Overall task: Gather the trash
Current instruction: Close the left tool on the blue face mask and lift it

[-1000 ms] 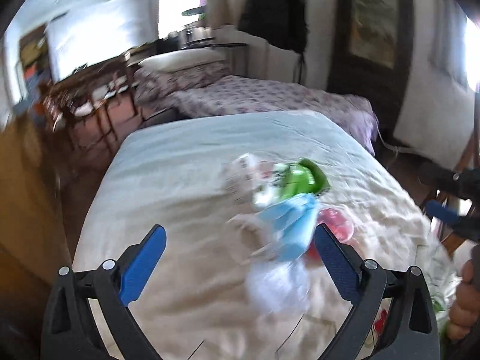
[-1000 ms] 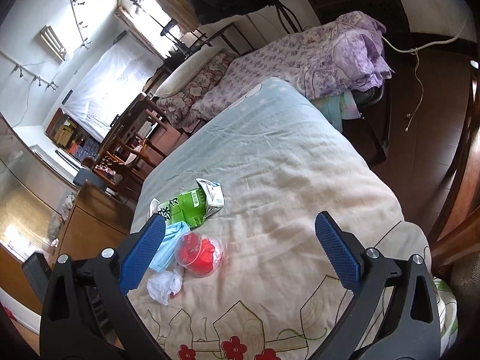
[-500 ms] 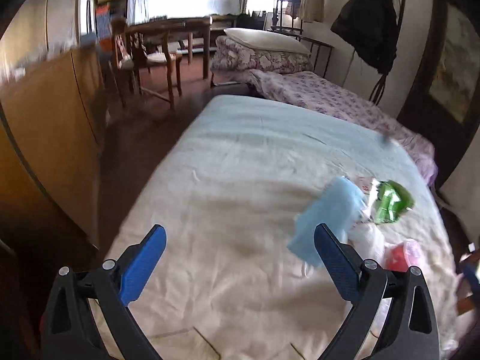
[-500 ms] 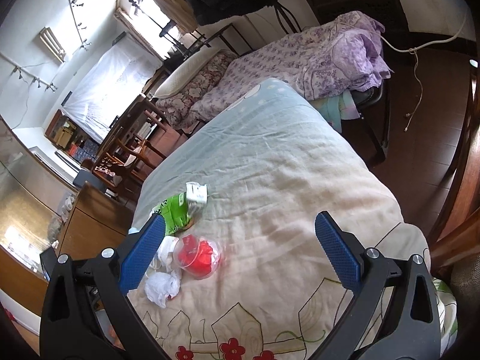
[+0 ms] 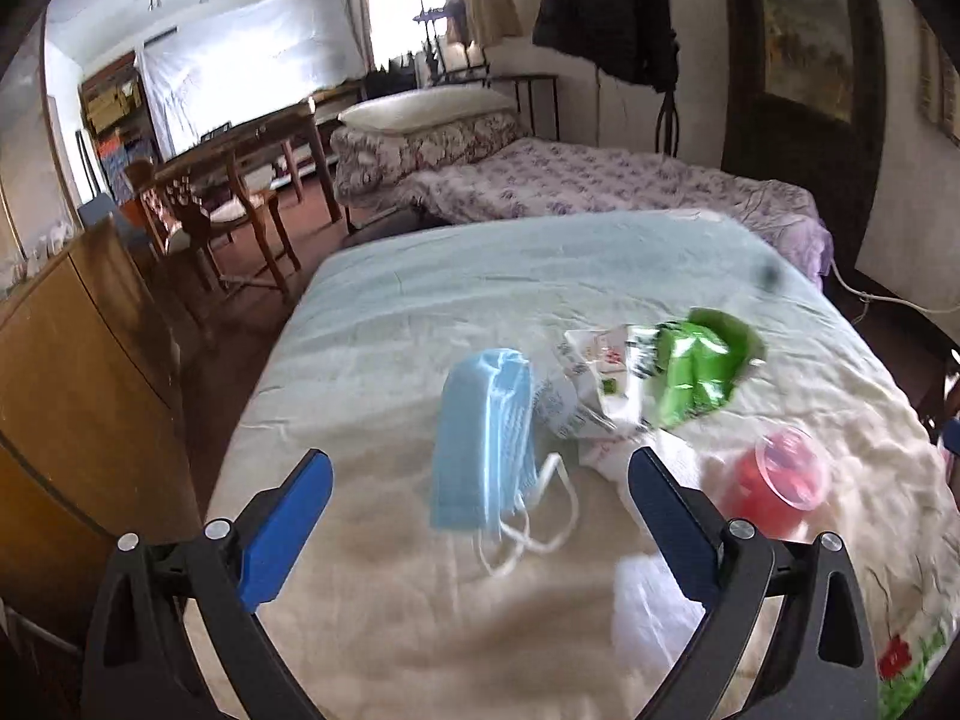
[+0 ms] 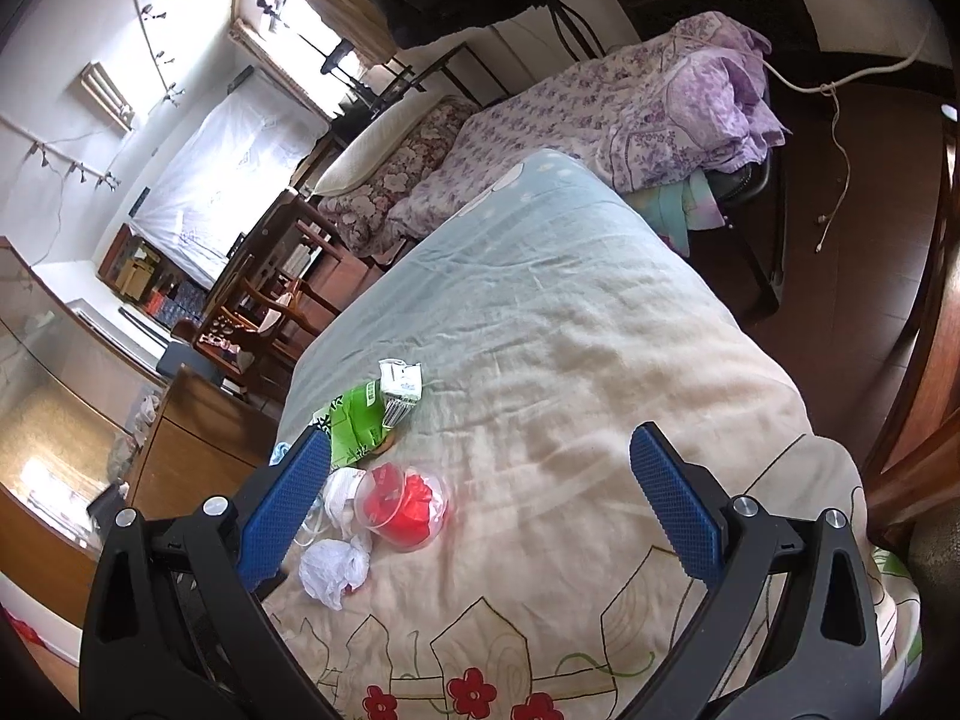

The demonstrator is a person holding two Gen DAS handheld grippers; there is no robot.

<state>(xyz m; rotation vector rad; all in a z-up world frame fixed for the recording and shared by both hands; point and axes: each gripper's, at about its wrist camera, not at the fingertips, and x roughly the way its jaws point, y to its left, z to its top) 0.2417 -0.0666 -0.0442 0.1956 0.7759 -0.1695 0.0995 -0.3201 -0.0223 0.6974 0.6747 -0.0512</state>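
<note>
Trash lies in a cluster on the bed's cover point(image 5: 420, 312). A light blue face mask point(image 5: 485, 438) with white ear loops lies just ahead of my open left gripper point(image 5: 480, 501), between its fingers' line. Beside it are a flattened green and white carton point(image 5: 672, 378), a clear cup holding something red point(image 5: 777, 480) and crumpled white tissue point(image 5: 654, 618). The right wrist view shows the same carton point(image 6: 366, 414), red cup point(image 6: 405, 504) and tissue point(image 6: 333, 567) left of my open right gripper point(image 6: 480, 504), which hovers over bare cover.
A wooden cabinet point(image 5: 78, 396) stands close to the bed's left side. A second bed with purple floral bedding point(image 5: 576, 180) abuts the far end, with chairs and a table point(image 5: 240, 180) beyond. Dark floor with a white cable point(image 6: 840, 138) lies right of the bed.
The left gripper swung back toward the trash, so the blue mask now sits centred ahead of it. The carton and mask shifted on the cover. The right gripper barely moved.
</note>
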